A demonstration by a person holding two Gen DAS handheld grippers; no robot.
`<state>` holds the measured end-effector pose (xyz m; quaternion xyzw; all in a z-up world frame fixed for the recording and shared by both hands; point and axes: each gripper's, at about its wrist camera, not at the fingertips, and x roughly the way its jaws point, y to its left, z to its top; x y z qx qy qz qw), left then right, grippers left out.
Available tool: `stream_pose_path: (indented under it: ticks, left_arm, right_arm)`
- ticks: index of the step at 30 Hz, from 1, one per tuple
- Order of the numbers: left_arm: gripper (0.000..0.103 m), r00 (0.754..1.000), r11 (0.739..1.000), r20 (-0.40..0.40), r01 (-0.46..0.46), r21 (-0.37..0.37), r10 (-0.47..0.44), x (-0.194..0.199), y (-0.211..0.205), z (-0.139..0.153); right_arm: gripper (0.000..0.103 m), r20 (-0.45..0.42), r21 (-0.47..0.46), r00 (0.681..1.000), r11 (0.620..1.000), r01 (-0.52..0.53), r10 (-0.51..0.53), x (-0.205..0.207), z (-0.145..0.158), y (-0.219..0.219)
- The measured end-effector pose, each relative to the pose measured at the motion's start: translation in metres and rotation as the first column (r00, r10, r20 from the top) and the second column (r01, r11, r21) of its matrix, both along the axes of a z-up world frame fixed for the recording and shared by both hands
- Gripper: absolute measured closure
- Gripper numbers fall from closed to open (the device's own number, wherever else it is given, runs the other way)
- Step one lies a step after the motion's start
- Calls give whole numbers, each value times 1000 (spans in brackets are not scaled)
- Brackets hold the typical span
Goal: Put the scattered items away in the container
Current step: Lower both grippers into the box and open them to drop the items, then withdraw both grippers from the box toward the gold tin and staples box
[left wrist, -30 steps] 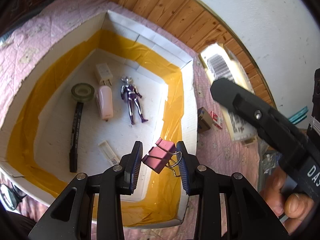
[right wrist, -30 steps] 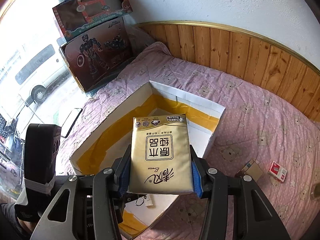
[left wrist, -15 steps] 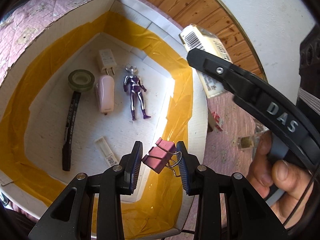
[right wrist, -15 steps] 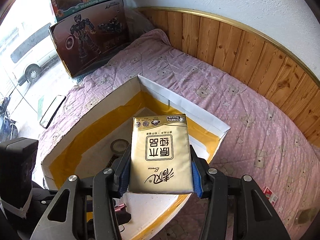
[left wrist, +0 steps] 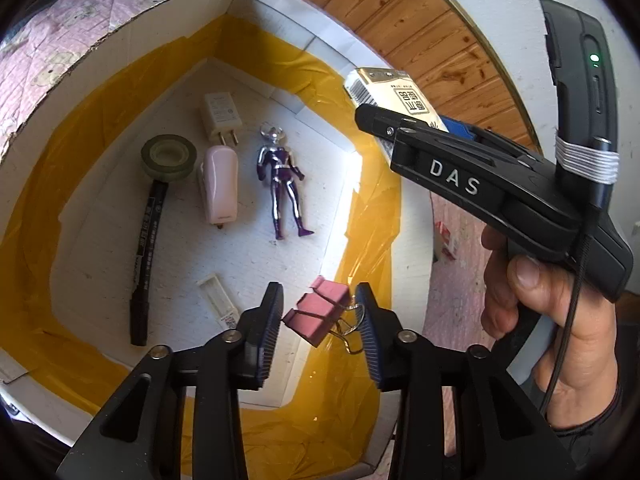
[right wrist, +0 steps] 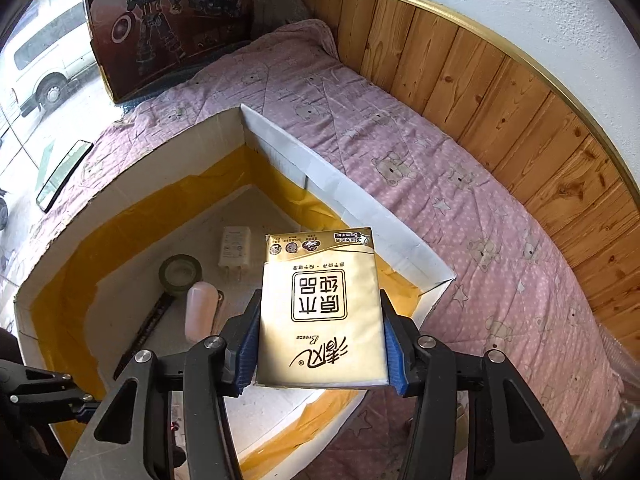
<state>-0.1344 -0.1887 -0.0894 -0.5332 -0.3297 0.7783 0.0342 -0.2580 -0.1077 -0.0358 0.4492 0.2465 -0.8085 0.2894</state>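
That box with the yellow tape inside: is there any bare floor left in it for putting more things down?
Yes. The box floor is bare between the purple figure and the right wall, and along the near edge beside the small white strip. The far left is crowded: tape roll, black marker, pink case and white charger lie close together.

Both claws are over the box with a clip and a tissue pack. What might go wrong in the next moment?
1. The left claw is opening; the clip sits above the box's near corner by the yellow-taped wall, so it may bounce or catch there.
2. The right claw is opening on the tissue pack, which hangs over the box's right wall and could tip outside onto the bedspread.
3. Falling inside, the pack may land on the figure.
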Motion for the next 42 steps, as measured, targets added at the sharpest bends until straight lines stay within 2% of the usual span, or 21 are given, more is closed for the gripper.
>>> stream_pose_path:
  ticks: [1, 3, 19, 23, 27, 31, 36, 42]
  left_arm:
    - [56, 1000, 1000, -2, 1, -1, -1, 0, 0, 0]
    - [54, 1000, 1000, -10, 3, -6, -3, 0, -1, 2]
    - [52, 998, 998, -44, -47, -49, 45, 8, -19, 9]
    - [52, 994, 991, -79, -81, -106, 73, 14, -22, 16]
    - [52, 980, 977, -135, -162, -139, 143, 22, -39, 29]
    - [52, 972, 970, -156, -200, -140, 177, 30, -50, 38]
    - [52, 968, 967, -171, -208, -148, 182, 43, -48, 44]
    - [52, 972, 965, -181, -182, -189, 147, 65, -32, 46]
  right_arm:
    - [43, -7, 5, 1000, 1000, 10, -10, -3, -1, 1]
    - [40, -13, 4, 1000, 1000, 29, -29, -7, -3, 3]
    - [40, 11, -30, 999, 998, 49, -49, -1, -3, 8]
    - [40, 37, -59, 998, 997, 57, -55, 6, 1, 12]
    - [40, 66, -99, 996, 993, 60, -54, 16, 9, 19]
    - [40, 81, -124, 996, 991, 58, -48, 28, 17, 26]
    - [40, 104, -153, 994, 987, 46, -30, 48, 23, 35]
    - [40, 135, -211, 991, 977, 33, -4, 76, 27, 46]
